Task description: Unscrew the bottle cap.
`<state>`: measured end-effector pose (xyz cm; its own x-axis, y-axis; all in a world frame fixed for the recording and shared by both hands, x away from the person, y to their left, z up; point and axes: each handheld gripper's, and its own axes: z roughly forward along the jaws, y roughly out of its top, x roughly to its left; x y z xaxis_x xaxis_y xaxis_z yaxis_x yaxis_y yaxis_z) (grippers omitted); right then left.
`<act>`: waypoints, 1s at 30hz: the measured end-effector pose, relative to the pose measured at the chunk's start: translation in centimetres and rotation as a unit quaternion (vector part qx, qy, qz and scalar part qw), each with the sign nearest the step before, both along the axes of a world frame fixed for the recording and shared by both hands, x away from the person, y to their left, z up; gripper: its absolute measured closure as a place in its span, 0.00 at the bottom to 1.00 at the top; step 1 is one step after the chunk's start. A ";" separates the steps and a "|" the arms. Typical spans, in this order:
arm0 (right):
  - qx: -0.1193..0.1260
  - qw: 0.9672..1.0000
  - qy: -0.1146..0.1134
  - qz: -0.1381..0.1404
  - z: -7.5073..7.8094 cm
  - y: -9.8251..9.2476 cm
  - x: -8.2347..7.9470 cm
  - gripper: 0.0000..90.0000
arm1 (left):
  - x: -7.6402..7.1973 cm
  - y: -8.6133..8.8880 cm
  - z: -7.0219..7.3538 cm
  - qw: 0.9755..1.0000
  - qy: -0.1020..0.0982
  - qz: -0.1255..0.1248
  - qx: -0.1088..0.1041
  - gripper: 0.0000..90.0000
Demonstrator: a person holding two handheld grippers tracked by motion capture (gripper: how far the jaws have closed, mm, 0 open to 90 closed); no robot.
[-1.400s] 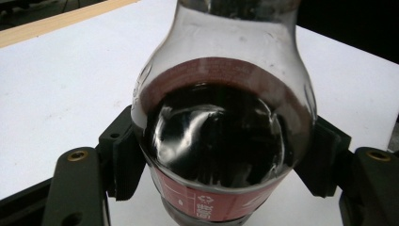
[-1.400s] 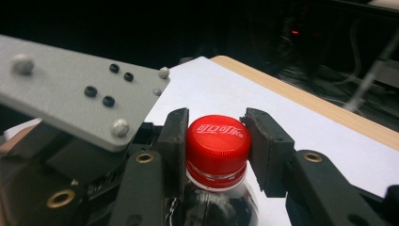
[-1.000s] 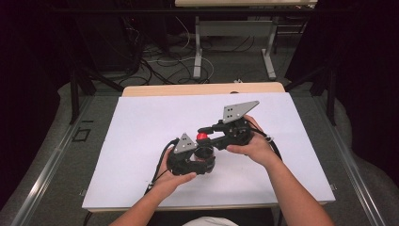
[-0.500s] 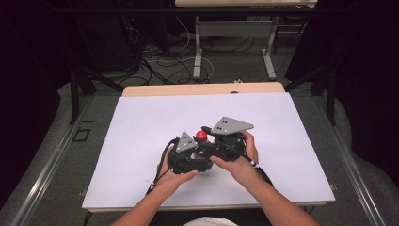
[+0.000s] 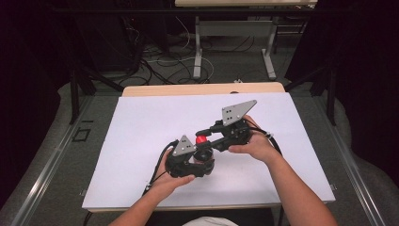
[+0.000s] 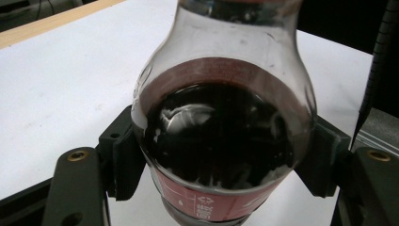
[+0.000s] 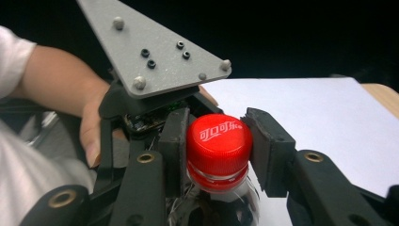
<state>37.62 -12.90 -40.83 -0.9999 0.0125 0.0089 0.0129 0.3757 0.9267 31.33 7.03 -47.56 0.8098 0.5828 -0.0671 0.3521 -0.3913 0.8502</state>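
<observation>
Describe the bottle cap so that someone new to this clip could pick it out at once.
On the white table, find the two black hand-held grippers meeting near its middle. Between the right hand-held gripper's pads sits the bottle cap: bright red with white lettering, the one coloured spot there.

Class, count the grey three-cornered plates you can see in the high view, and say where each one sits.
2. One grey three-cornered metal plate tops the left gripper, which holds the clear plastic cola bottle. The other grey three-cornered metal plate tops the right gripper, by the red bottle cap.

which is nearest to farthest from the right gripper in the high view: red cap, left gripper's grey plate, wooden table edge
From the right gripper:
1. red cap, between its fingers.
2. left gripper's grey plate, just beyond, toward the person's left.
3. wooden table edge, far side.
</observation>
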 end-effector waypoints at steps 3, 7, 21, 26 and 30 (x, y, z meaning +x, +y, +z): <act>-0.001 0.998 0.008 -0.064 0.0 0.3 -0.7 0.54 | 0.2 0.1 0.1 1.000 0.004 0.010 -0.003 0.33; -0.026 0.982 -0.027 -0.188 0.3 1.4 -3.3 0.53 | 0.4 0.0 0.3 1.000 0.002 0.028 -0.002 0.33; -0.019 0.960 -0.047 -0.274 0.4 2.5 -5.4 0.67 | 0.2 -0.4 0.1 0.999 -0.005 0.032 0.005 0.33; -0.005 0.993 -0.015 -0.120 0.6 0.7 -2.7 0.68 | -0.1 -0.2 0.2 1.000 -0.005 0.000 -0.002 0.33; 0.006 0.999 -0.003 -0.043 0.6 -0.2 -1.2 0.68 | -0.2 -0.4 0.4 1.000 -0.002 -0.014 0.001 0.33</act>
<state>36.43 -13.15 -40.22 -0.9952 0.0980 0.0040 0.0393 0.3619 0.9314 31.16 6.63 -47.16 0.8259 0.5603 -0.0630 0.3378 -0.4021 0.8510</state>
